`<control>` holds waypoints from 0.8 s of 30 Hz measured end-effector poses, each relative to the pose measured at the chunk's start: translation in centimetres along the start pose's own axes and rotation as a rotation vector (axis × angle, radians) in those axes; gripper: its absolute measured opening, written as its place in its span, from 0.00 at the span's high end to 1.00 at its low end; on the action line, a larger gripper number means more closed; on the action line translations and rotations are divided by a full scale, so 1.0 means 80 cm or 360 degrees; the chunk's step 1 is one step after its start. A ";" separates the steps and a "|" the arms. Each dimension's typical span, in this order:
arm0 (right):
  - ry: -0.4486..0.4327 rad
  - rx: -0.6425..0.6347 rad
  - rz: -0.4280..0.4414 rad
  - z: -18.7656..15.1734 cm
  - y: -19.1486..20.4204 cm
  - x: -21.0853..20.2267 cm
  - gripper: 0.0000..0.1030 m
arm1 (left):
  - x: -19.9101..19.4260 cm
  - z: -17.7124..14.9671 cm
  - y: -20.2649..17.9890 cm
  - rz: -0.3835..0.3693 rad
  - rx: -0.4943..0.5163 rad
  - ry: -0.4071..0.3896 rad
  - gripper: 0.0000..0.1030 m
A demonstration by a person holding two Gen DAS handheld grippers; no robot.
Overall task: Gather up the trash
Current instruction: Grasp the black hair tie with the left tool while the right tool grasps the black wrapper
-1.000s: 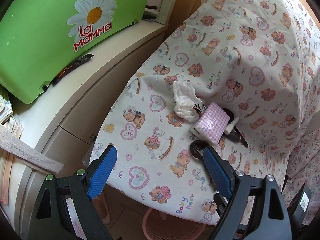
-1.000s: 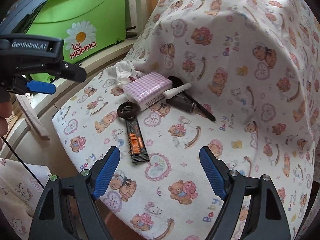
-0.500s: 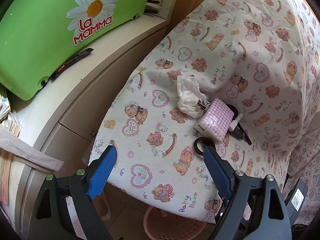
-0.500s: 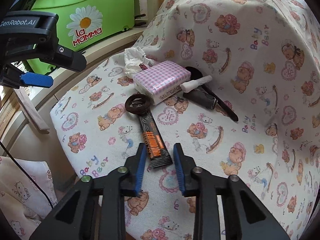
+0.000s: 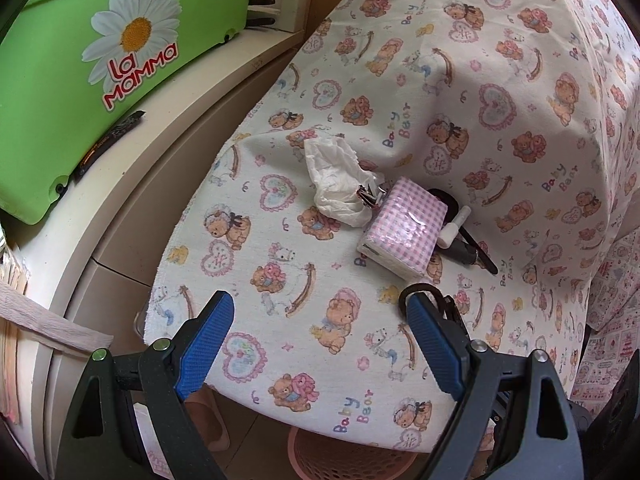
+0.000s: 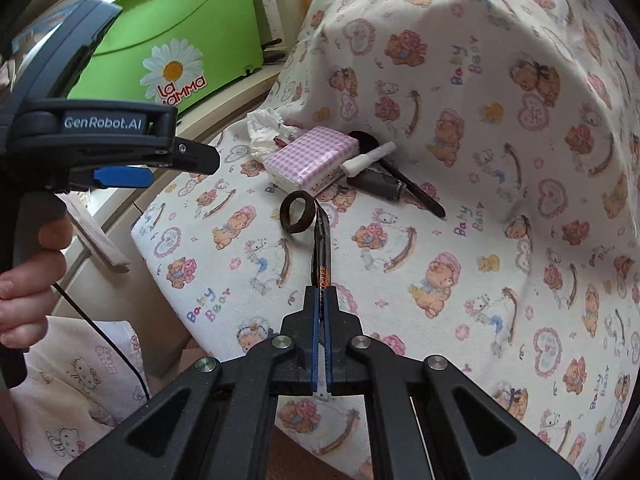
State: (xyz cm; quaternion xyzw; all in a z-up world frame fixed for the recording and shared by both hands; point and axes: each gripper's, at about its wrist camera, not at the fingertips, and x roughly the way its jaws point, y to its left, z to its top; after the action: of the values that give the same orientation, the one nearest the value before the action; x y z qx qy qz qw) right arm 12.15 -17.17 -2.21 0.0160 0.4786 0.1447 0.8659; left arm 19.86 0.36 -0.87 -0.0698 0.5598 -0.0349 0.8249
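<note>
1. Two grippers over the bear-print cloth (image 6: 460, 208): right gripper (image 6: 320, 320) now clamped on the near end of the dark coffee sachet (image 6: 322, 248), where a second ago its fingers stood wide with the sachet lying flat on the cloth.
2. Far end of the sachet lifted beside the brown ring (image 6: 297, 213); first piece of trash judged secured and ready for carrying away.
3. Left gripper (image 5: 320, 332) as before: fingers wide, nothing between them, hovering near the cloth's front edge, slightly closer in than earlier.
4. Crumpled tissue (image 5: 340, 178) untouched, behind the pink checked tissue pack (image 5: 404, 230) and against it; likely next pick.
5. White tube (image 6: 370, 160) and black brush (image 6: 394, 186) just right of the pack, not obviously trash.
6. Bare cloth in front of the pack: open room for approach.
7. Pink basket (image 5: 344, 456) on the floor below the cloth's front edge; green crate (image 5: 100, 60) left of the cloth, well apart.
</note>
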 end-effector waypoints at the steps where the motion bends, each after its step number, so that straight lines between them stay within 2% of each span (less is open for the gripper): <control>1: 0.0020 0.0024 0.0008 -0.001 -0.007 -0.001 0.97 | 0.003 -0.001 -0.005 -0.0004 0.0010 0.0006 0.16; 4: 0.0051 0.0070 -0.0011 -0.006 -0.024 -0.002 0.97 | 0.012 -0.003 -0.022 0.0014 0.0056 0.0023 0.17; 10: 0.0000 0.0064 -0.0151 -0.012 -0.048 -0.019 0.97 | 0.030 -0.004 -0.062 0.0006 0.0165 0.0033 0.19; 15: -0.0019 0.0110 -0.0158 -0.010 -0.068 -0.027 0.97 | 0.044 -0.008 -0.095 0.0022 0.0284 0.0039 0.19; 21: -0.0082 0.0109 -0.0200 -0.002 -0.075 -0.041 0.97 | 0.065 -0.009 -0.109 0.0056 0.0316 0.0095 0.19; 24: -0.0107 0.0095 -0.0221 0.000 -0.075 -0.045 0.97 | 0.074 -0.013 -0.121 0.0103 0.0365 0.0101 0.25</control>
State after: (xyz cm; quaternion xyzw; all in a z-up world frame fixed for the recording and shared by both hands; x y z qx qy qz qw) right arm 11.77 -23.88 -0.20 0.0134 0.4534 0.0692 0.8885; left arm 21.32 -10.06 -5.22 0.0442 0.5800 -0.0742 0.8100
